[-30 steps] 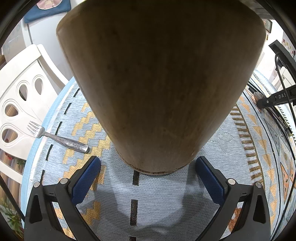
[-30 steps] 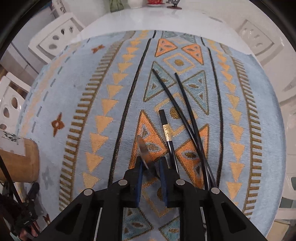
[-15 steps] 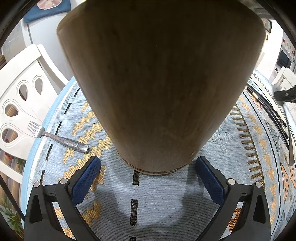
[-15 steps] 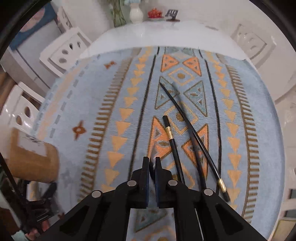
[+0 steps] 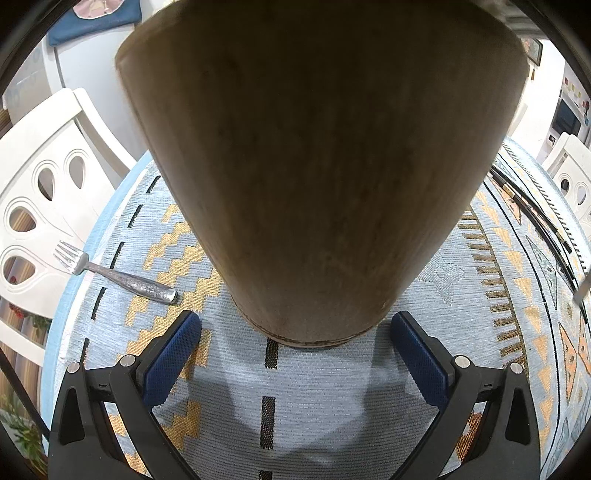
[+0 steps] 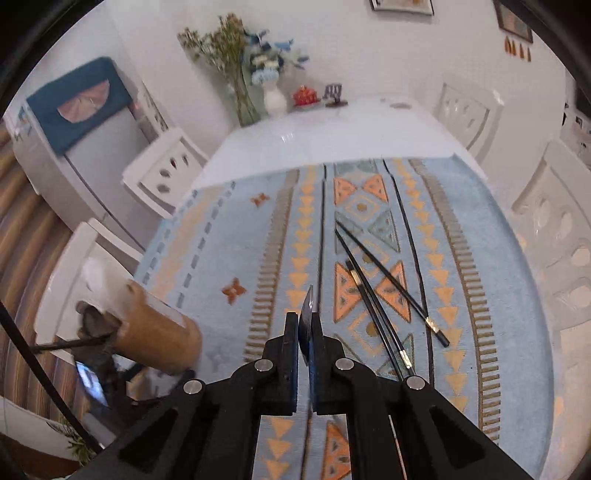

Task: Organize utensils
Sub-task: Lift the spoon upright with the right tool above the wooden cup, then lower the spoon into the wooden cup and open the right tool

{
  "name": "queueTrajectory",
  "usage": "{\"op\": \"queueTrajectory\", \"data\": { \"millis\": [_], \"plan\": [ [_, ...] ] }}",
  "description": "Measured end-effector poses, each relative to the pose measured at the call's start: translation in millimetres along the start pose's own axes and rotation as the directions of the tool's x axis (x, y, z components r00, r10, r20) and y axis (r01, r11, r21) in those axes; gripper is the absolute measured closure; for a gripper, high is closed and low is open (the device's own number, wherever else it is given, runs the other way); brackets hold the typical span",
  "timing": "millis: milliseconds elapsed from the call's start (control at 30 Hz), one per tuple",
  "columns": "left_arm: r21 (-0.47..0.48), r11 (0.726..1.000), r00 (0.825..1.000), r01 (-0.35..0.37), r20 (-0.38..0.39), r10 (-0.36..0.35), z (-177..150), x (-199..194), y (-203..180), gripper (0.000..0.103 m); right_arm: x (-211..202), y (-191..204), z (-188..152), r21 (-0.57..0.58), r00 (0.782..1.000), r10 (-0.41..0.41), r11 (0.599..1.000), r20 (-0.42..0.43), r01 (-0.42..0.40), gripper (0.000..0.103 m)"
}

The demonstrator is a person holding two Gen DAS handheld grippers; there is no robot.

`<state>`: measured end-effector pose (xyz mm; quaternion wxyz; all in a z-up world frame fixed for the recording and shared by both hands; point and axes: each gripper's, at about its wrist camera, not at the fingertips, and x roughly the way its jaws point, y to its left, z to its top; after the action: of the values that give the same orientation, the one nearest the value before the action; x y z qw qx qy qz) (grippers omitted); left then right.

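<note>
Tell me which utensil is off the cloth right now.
The thin metal utensil pinched in the right gripper. The three black chopsticks and the fork lie on the cloth.

White walls (image 6: 369, 55), bright even light. White table (image 6: 332, 136) under a blue patterned cloth (image 6: 229, 236). White cut-out chairs (image 6: 162, 173) at left and right frame edges. Grey cabinet (image 6: 99, 155) upper left, draped with a dark blue cover (image 6: 74, 99). Vase of flowers (image 6: 273, 96) top centre, framed pictures (image 6: 513, 18) upper right. Striped wood floor (image 6: 26, 206) at left.
</note>
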<state>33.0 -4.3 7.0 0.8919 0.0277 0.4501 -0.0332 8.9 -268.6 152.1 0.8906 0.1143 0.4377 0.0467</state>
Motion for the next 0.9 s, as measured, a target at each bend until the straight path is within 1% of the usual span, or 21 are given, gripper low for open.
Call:
{"op": "queueTrajectory", "data": {
  "millis": [133,267,433,500,600,700,767,833,900],
  "plan": [
    [0.000,1.000,1.000,0.000,0.000,0.000,0.0,0.0,-0.1,0.000,-28.1,21.0,10.9,-0.026,0.996,0.028,0.999,0.082,-0.025,0.099],
    [0.000,1.000,1.000,0.000,0.000,0.000,0.1,-0.2,-0.1,0.000,-50.4,49.9,26.5,-0.075,0.985,0.070,0.995,0.156,-0.059,0.099],
    [0.000,1.000,1.000,0.000,0.000,0.000,0.0,0.0,-0.2,0.000,-75.8,91.8,48.8,-0.149,0.963,0.152,0.982,0.224,-0.120,0.099],
    [0.000,1.000,1.000,0.000,0.000,0.000,0.3,-0.3,-0.2,0.000,-85.7,109.4,56.7,-0.175,0.948,0.196,0.972,0.250,-0.155,0.099],
    [0.000,1.000,1.000,0.000,0.000,0.000,0.3,-0.3,-0.3,0.000,-97.4,134.2,65.0,-0.218,0.927,0.256,0.956,0.273,-0.199,0.099],
    [0.000,1.000,1.000,0.000,0.000,0.000,0.2,-0.4,-0.3,0.000,-102.2,153.6,68.8,-0.252,0.911,0.303,0.939,0.280,-0.235,0.099],
    [0.000,1.000,1.000,0.000,0.000,0.000,0.1,-0.2,-0.4,0.000,-104.1,164.7,71.1,-0.266,0.900,0.336,0.927,0.278,-0.265,0.099],
    [0.000,1.000,1.000,0.000,0.000,0.000,0.2,-0.4,-0.4,0.000,-103.8,177.7,72.5,-0.277,0.883,0.382,0.910,0.271,-0.309,0.099],
    [0.000,1.000,1.000,0.000,0.000,0.000,0.0,0.0,-0.4,0.000,-100.4,190.2,73.8,-0.293,0.875,0.410,0.896,0.258,-0.334,0.099]
  ]
}}
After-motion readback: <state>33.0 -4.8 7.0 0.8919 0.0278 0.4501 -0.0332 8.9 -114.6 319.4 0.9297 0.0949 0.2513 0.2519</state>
